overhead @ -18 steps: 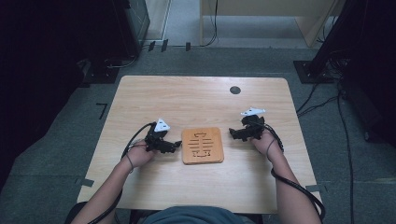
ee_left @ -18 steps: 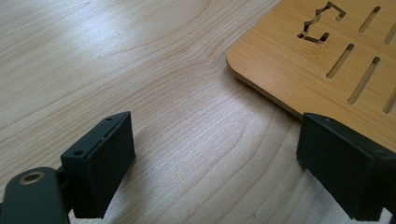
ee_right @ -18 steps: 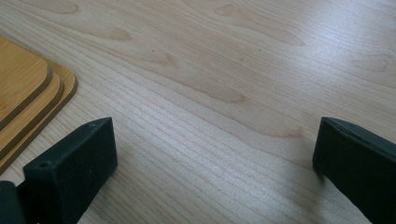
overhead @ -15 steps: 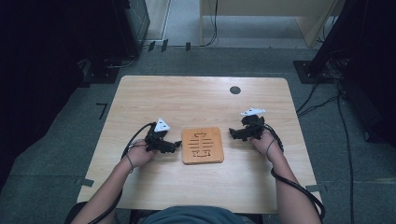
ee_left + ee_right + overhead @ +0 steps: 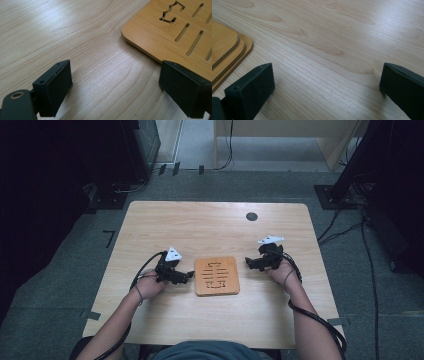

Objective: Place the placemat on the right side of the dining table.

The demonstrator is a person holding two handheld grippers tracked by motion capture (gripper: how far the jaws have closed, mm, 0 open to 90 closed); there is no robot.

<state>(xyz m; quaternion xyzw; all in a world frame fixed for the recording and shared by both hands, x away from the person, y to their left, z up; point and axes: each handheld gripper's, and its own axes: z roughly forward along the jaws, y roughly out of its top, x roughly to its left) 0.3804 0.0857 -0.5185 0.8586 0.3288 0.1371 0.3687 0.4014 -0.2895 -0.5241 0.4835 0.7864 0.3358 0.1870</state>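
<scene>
a stack of thin bamboo boards (image 5: 216,276) lies flat at the middle of the counter (image 5: 215,230), toward its near edge; the top board is cut through with short slots and a bracket-shaped opening, and the right gripper view shows three rounded corners (image 5: 229,50) stepped one over another. just to the left of the stack, the left gripper (image 5: 186,277) rests low over the counter in the person's left hand (image 5: 149,285), its fingers (image 5: 53,87) spread wide with nothing between them but bare wood; in the left gripper view one finger sits at the board's edge, and whether it touches cannot be told. just to the right of the stack, the right gripper (image 5: 248,263) is held by the right hand (image 5: 280,270), its fingers (image 5: 252,92) likewise wide apart over bare counter, the stack's corner just beside one of them. farther back on the counter, toward the right, is a small dark round hole (image 5: 251,216). cables (image 5: 350,230) trail over the grey floor (image 5: 60,270) around the counter.
</scene>
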